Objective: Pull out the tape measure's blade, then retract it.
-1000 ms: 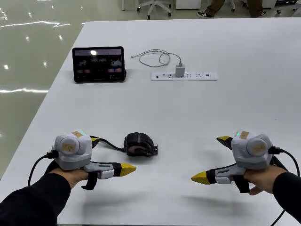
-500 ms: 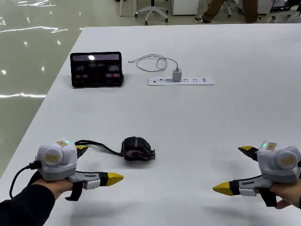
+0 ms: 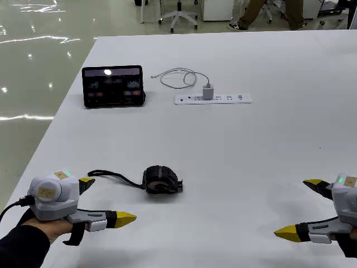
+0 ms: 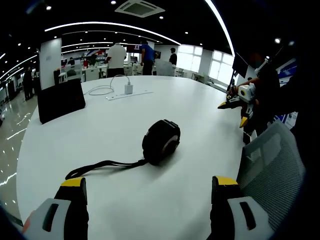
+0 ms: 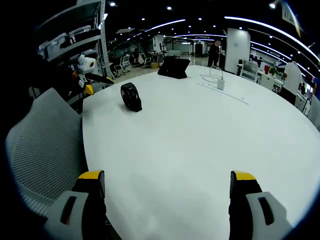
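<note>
Down from the head view: black tape measure [image 3: 162, 180] lying on the white table [image 3: 251, 145] near the front edge, blade not yet drawn out, strap [image 3: 109, 176] trailing left toward the left gripper [image 3: 105, 199]. Left fingers spread wide, gripping nothing, near the strap's end. Right gripper [image 3: 298, 206] well apart at the far right, fingers spread too, empty. Further back, a tablet [image 3: 113, 85] and a power strip [image 3: 212, 99] with a charger [image 3: 207, 90] plugged in.

Over to the left gripper view: tape measure dead ahead, beyond the parted yellow tips, untouched.

Now the right gripper view: tape measure far off at upper left, near the left gripper; jaws wide, nothing held
</note>
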A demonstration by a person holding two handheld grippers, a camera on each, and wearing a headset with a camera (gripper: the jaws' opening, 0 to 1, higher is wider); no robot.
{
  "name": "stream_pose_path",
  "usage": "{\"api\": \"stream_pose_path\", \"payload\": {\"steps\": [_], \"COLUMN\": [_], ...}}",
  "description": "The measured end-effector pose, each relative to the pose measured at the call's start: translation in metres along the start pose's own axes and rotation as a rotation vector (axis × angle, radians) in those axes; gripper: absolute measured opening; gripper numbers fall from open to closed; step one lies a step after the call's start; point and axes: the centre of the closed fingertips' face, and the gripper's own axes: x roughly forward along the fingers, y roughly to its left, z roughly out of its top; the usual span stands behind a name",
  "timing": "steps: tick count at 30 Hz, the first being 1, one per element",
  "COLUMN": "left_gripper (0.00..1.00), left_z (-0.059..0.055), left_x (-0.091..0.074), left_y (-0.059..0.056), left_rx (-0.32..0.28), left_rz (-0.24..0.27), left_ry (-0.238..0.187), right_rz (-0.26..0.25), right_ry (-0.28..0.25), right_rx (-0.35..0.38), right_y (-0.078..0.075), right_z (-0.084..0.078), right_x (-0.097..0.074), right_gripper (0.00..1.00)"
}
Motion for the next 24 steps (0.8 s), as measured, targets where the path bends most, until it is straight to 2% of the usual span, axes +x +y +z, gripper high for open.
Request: {"api": "stream_pose_path", "payload": {"steps": [2,9,11,13,15,24], "left_gripper": [1.00,1.00,1.00,1.00,1.00,1.00], "left_z": [-0.0005,0.0014,0.0012,0.0026,0.0033,0.0025], "left_x": [-0.0004,-0.0027,-0.0038,-0.0040,-0.0048,-0.0071], "left_y": [-0.0018,-0.0004,-0.0045,-0.0027,-0.0041,-0.0029], "left_rx": [-0.016,-0.014,-0.027,-0.004,-0.025,-0.018], "left_rz": [-0.009,0.002,-0.020,-0.007,-0.018,-0.017], "left_ry": [0.000,-0.001,0.007,0.002,0.001,0.009], "right_rz": [-0.008,-0.009,-0.006,-0.002,-0.002,-0.006], "right_ry": [0.001,0.005,0.004,0.003,0.005,0.007], "right_rx": [0.000,0.008,0.010,0.013,0.011,0.014], "right_y": [-0.0025,-0.0006,0.0013,0.0023,0.0027,0.0010], "right_z": [-0.0021,-0.0059,-0.0065,-0.0073,-0.0077,-0.0091], "right_x": [-0.0024,-0.0038,-0.0032,-0.0020,-0.0017,-0.0055], "right_gripper": [1.00,1.00,1.00,1.00,1.00,1.00]}}
